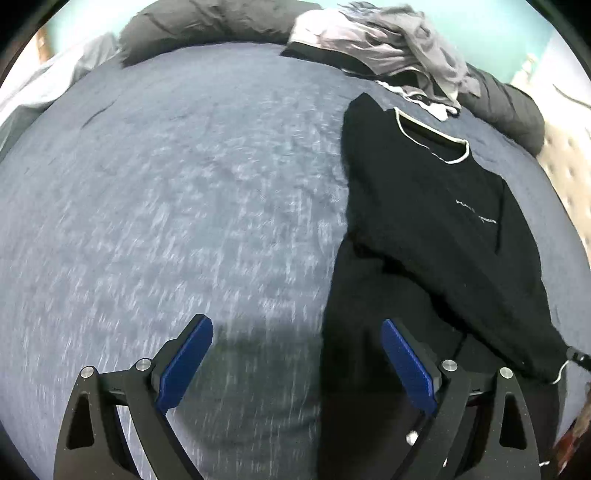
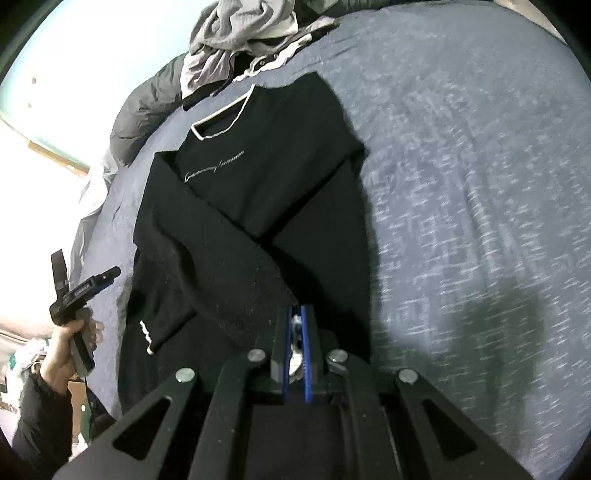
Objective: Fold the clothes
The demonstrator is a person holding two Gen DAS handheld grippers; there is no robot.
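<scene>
A black sweater (image 1: pixel 424 206) (image 2: pixel 266 177) with a white-trimmed collar lies flat on the blue-grey bed. One sleeve (image 2: pixel 221 266) runs slantwise across its body. My right gripper (image 2: pixel 295 310) is shut on the end of that sleeve, and a bit of white trim shows between the blue pads. My left gripper (image 1: pixel 295 321) is open with nothing between its pads, over bare sheet just left of the sweater's lower edge. In the right wrist view the left gripper (image 2: pixel 110 274) sits left of the sweater, held by a hand (image 2: pixel 70 343).
A heap of grey and black clothes (image 1: pixel 388 40) (image 2: pixel 240 33) lies at the head of the bed. Dark pillows (image 1: pixel 207 26) line that far edge. The bed sheet (image 1: pixel 166 184) (image 2: pixel 461 147) spreads wide on both sides of the sweater.
</scene>
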